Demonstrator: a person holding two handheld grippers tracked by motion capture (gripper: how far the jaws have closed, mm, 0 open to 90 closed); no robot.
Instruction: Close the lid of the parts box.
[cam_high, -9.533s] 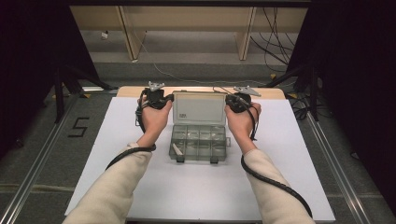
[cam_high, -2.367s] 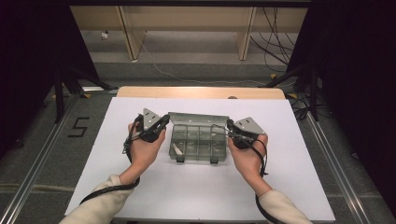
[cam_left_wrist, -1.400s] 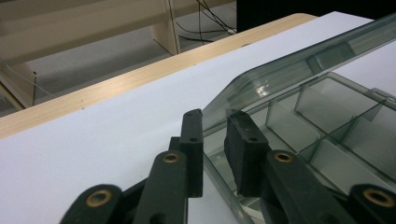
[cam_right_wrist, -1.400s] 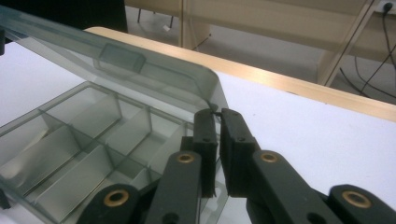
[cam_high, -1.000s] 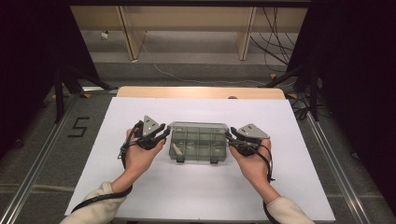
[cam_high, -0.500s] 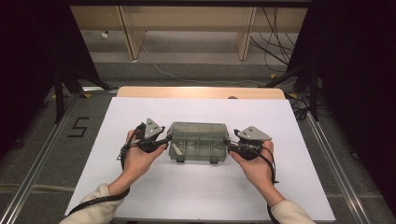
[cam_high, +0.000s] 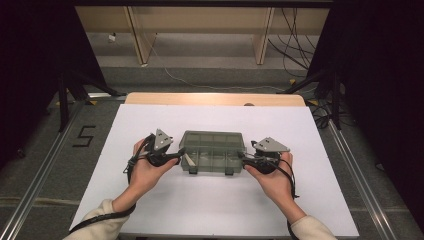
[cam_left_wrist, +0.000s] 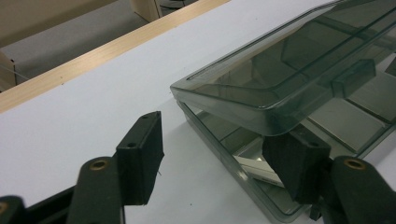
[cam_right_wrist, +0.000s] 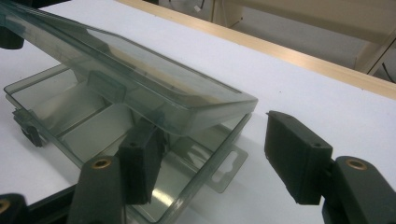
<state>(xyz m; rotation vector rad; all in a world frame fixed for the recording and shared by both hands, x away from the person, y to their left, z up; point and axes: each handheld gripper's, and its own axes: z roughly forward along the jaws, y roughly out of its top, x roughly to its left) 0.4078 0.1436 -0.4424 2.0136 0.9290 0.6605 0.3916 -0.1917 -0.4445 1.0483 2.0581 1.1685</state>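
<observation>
Clear compartment box (cam_high: 212, 152), lid (cam_left_wrist: 280, 74) nearly down, mid-surface on a white surface (cam_high: 200, 210) edged in wood at 12 o'clock; grey floor, dark drapes around. Contents blurred through tinted plastic. Left gripper (cam_high: 172, 156) at the box's 9 o'clock, right gripper (cam_high: 245, 157) at 3 o'clock; both with fingers apart, one finger (cam_left_wrist: 296, 165) under each lid corner.

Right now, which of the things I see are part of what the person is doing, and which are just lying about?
In the job:
- clear compartment box, base on the table
- its lid, lowered partway, not shut
- left gripper, open, at the box's left end
- right gripper, open, at its right end

Just there:
- white table
- cables on the floor
</observation>
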